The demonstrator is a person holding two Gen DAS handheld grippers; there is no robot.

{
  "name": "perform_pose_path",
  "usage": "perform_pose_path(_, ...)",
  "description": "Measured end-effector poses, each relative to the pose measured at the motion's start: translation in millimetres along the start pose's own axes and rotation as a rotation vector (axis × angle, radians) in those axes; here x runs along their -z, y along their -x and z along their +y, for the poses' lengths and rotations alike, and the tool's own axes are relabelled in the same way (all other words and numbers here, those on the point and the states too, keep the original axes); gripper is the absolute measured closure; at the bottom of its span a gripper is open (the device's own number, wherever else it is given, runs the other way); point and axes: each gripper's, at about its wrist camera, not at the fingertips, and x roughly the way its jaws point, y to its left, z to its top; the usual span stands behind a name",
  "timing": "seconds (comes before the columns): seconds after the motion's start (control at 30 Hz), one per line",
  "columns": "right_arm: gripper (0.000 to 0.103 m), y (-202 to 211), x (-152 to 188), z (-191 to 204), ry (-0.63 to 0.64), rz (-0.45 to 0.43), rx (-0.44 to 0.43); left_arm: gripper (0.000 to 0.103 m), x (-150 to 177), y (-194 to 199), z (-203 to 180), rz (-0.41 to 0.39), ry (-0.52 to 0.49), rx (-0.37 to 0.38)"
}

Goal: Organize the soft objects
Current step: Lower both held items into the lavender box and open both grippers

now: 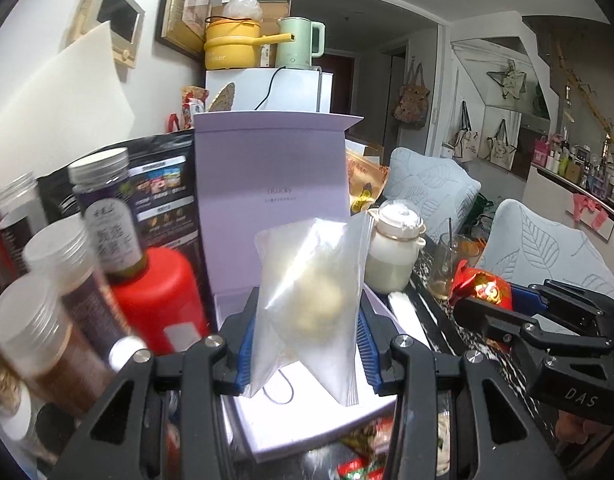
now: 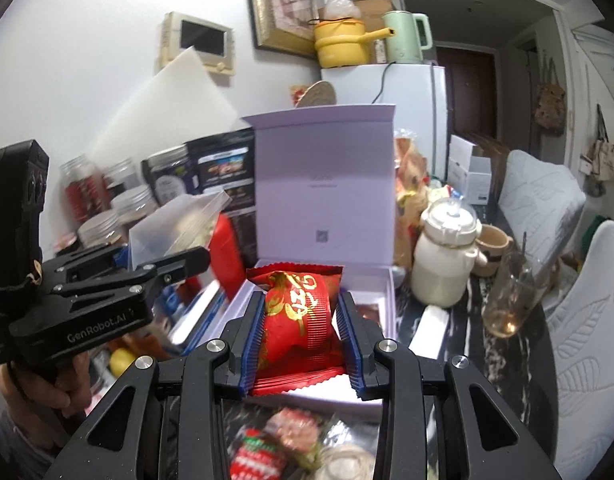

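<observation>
My left gripper [image 1: 305, 312] is shut on a frosted clear packet [image 1: 307, 304] with a pale round pastry inside, held upright above the open lavender box [image 1: 235, 308]. My right gripper [image 2: 301, 308] is shut on a red snack packet with gold lettering [image 2: 299, 312], also held over the lavender box [image 2: 371, 280]. The box's lid [image 2: 323, 184] stands upright behind. In the left wrist view the right gripper [image 1: 473, 302] with the red packet [image 1: 483, 286] shows at the right. In the right wrist view the left gripper [image 2: 189, 258] with the clear packet [image 2: 175, 226] shows at the left.
Jars with silver lids [image 1: 47, 280] and a red canister [image 1: 155, 300] crowd the left of the box. A cream lidded pot [image 2: 447, 256] and a glass with a spoon [image 2: 511, 296] stand to its right. More snack packets [image 2: 275, 440] lie on the dark table in front. Cushioned chairs [image 2: 579, 320] are at the right.
</observation>
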Motion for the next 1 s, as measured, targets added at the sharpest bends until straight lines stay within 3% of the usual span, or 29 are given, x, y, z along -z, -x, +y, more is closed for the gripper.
perform_pose_path(0.27, 0.068, -20, -27, -22, -0.005, -0.055, 0.018, 0.061, -25, -28, 7, -0.047, 0.020, -0.004)
perform_pose_path(0.53, 0.068, -59, -48, -49, -0.020, -0.040, 0.018, 0.061, -44, -66, 13, -0.058, 0.022, -0.055)
perform_pose_path(1.0, 0.067, -147, -37, -80, -0.099, 0.098, 0.038, 0.061, -20, -134, 31, 0.105, 0.028, -0.154)
